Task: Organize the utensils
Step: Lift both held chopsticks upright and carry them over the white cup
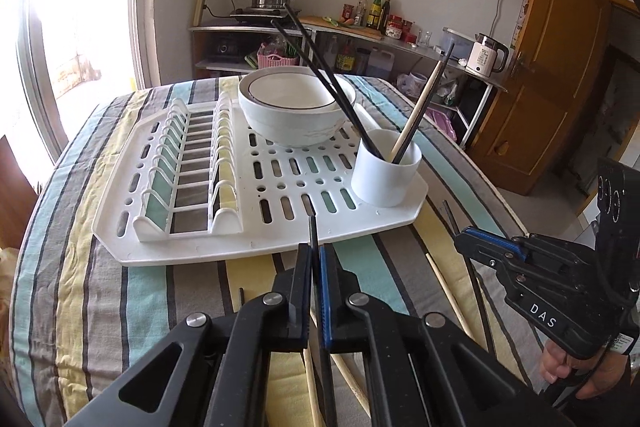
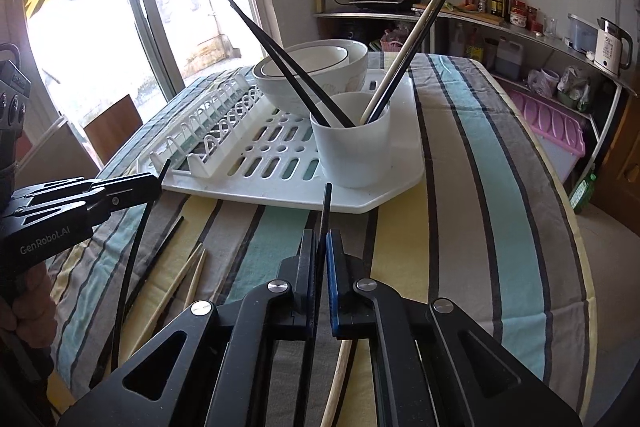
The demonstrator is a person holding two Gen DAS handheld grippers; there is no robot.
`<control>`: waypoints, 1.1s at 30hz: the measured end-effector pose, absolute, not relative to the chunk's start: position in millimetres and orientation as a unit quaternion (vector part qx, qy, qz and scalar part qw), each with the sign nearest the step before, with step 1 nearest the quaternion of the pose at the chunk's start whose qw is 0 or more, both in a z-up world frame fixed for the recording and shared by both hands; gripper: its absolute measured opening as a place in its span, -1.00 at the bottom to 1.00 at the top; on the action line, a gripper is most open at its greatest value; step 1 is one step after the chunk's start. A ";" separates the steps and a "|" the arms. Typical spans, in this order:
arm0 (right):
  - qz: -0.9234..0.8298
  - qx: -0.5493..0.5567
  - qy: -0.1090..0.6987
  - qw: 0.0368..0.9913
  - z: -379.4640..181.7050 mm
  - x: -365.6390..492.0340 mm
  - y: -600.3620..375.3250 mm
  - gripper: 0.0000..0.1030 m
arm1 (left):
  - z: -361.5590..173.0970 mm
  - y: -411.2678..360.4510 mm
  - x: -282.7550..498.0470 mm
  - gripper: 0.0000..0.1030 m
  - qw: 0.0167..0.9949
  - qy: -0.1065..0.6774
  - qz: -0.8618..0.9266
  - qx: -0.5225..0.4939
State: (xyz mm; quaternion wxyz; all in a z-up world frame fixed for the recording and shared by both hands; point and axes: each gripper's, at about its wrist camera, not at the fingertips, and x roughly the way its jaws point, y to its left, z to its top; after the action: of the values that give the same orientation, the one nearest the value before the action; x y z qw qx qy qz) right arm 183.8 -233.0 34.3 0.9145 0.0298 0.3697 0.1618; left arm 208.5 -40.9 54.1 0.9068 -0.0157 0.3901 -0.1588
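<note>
My left gripper [image 1: 315, 255] is shut on a black chopstick [image 1: 313, 231], whose tip pokes up between the pads. In the right wrist view the left gripper [image 2: 158, 181] sits at the left, and its chopstick [image 2: 136, 247] hangs down toward the cloth. My right gripper [image 2: 322, 241] is shut on another black chopstick [image 2: 326, 203]. It also shows at the right of the left wrist view [image 1: 460, 237]. Ahead of both, a white cup [image 1: 386, 175] [image 2: 352, 151] on the drying rack [image 1: 200, 251] [image 2: 280, 195] holds several chopsticks, black and wooden.
Stacked white bowls [image 1: 292, 107] [image 2: 316, 75] sit on the rack behind the cup. Loose wooden chopsticks [image 1: 448, 291] [image 2: 188, 279] and a black one [image 2: 160, 255] lie on the striped tablecloth. The table edge curves off at the right, with shelves and a purple box [image 2: 548, 127] beyond.
</note>
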 end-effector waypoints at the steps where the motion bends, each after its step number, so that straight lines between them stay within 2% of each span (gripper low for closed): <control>1: 0.164 0.030 0.363 0.917 39.9 181.0 -233.1 -0.91 | 60.5 -40.0 206.2 -0.93 0.909 0.384 -0.162 -0.017; 14: 0.182 0.036 0.271 0.944 101.8 143.3 -235.1 -0.92 | 131.2 -32.1 172.4 -0.94 0.935 0.304 -0.179 -0.017; 33: 0.175 0.039 0.232 0.956 123.4 129.1 -241.9 -0.92 | 157.5 -37.7 157.0 -0.95 0.942 0.274 -0.192 -0.012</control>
State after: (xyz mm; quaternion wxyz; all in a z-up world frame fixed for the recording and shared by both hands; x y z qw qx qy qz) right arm 129.1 -241.9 123.4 0.9562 0.0395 0.2319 0.1745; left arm 157.0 -37.7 157.5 0.9423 -0.0122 0.2741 -0.1915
